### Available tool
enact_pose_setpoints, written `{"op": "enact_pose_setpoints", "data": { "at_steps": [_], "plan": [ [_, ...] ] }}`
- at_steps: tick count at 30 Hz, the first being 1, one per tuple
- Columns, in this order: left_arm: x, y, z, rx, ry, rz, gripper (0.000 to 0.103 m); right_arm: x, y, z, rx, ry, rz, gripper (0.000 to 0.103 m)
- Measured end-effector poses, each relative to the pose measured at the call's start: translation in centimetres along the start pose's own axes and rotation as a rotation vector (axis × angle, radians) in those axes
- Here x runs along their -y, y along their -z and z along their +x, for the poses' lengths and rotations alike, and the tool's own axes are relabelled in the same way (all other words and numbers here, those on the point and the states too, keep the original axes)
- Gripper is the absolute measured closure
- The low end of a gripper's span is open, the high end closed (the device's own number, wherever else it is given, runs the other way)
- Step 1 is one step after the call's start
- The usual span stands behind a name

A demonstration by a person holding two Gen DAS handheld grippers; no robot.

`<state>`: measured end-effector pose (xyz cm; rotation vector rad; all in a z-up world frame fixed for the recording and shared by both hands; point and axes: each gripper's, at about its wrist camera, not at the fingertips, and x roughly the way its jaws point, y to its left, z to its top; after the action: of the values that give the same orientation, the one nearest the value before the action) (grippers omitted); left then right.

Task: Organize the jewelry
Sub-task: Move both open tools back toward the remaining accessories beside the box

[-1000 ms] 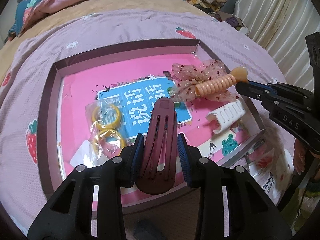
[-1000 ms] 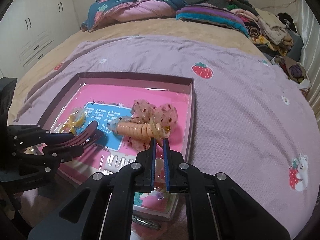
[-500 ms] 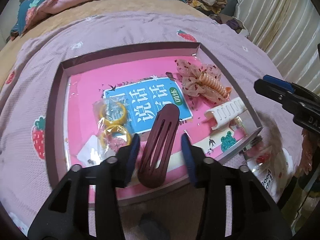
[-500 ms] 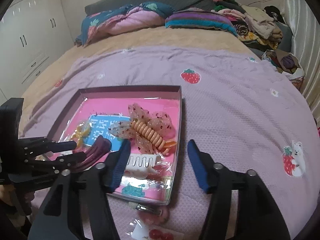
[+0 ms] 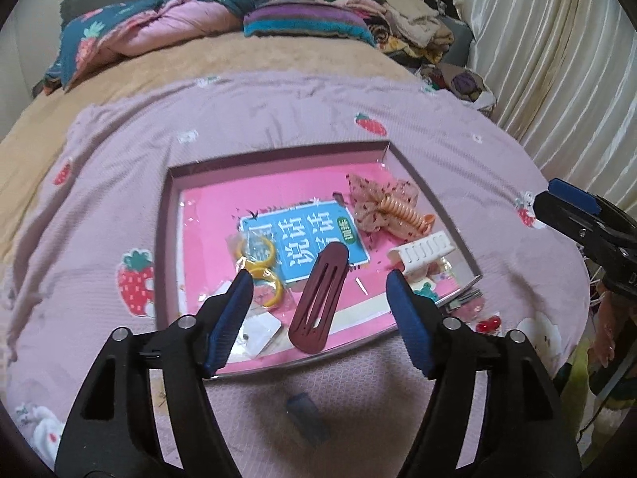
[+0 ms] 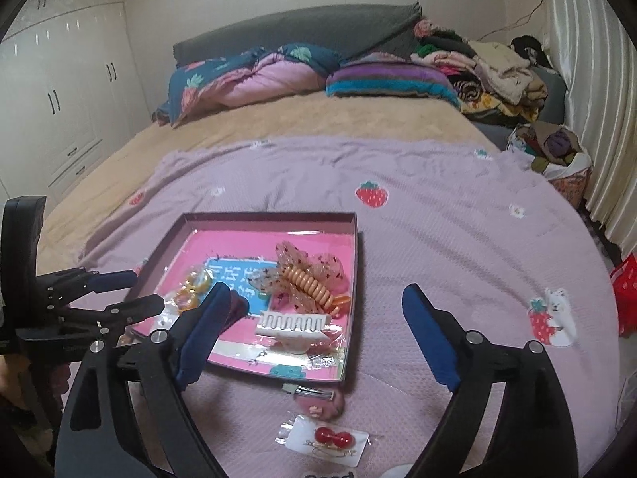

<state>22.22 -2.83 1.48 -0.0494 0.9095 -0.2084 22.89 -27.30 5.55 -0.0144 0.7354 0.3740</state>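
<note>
Jaws of the left gripper [image 5: 318, 298] are spread wide and hold nothing. Right between them, touching neither blue pad, lies the dark red hair clip [image 5: 319, 296]. It rests flat in the tray [image 5: 278, 159], its round end at 12 o'clock and its other end lying over the near rim at 6 o'clock.

At 10 o'clock from the clip sit the yellow rings [image 5: 260, 263] in a clear bag. Just under them lies a small white card [image 5: 258, 332]. At 1 o'clock sits the white comb clip [image 5: 422, 254], close to the tray's right wall. Past it, farther back, the spotted bow [image 5: 378, 203] lies in the tray with the peach spiral hair tie [image 5: 402, 215] on top of it. A blue label [image 5: 306, 239] with white writing covers the middle of the pink tray floor.

Jaws of the right gripper [image 6: 314, 326] are spread wide too, and they are holding nothing. In the right wrist view the comb clip lies between them, down in the tray. Just outside the tray's near rim, at 6 o'clock, lies a pink hair clip [image 6: 318, 396] on the bed. Near it, closer to the camera, is a card with two red cherries [image 6: 330, 438].

The tray sits on a purple blanket [image 6: 458, 239] with strawberry pictures. Far back at 12 o'clock are pillows and a pile of clothes [image 6: 489, 75].
</note>
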Motion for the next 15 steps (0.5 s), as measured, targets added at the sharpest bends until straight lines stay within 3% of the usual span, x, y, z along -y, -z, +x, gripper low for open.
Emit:
{"op": "enact_pose_setpoints", "data": {
  "at_steps": [5, 10, 15],
  "plan": [
    [0.0, 0.0, -2.4, 0.042, -0.009, -0.003, 0.034, -0.6, -0.1, -2.6, 0.046, -0.007, -0.002, 0.011],
    [-0.3, 0.4, -4.4, 0.074, -0.024, -0.015, 0.018, -1.5, 0.1, -4.7, 0.074, -0.013, -0.012, 0.01],
    [-0.9, 1.3, -6.0, 0.091, -0.04, -0.031, 0.011, -2.3, 0.6, -6.2, 0.093, -0.017, -0.021, 0.009]
  ]
}}
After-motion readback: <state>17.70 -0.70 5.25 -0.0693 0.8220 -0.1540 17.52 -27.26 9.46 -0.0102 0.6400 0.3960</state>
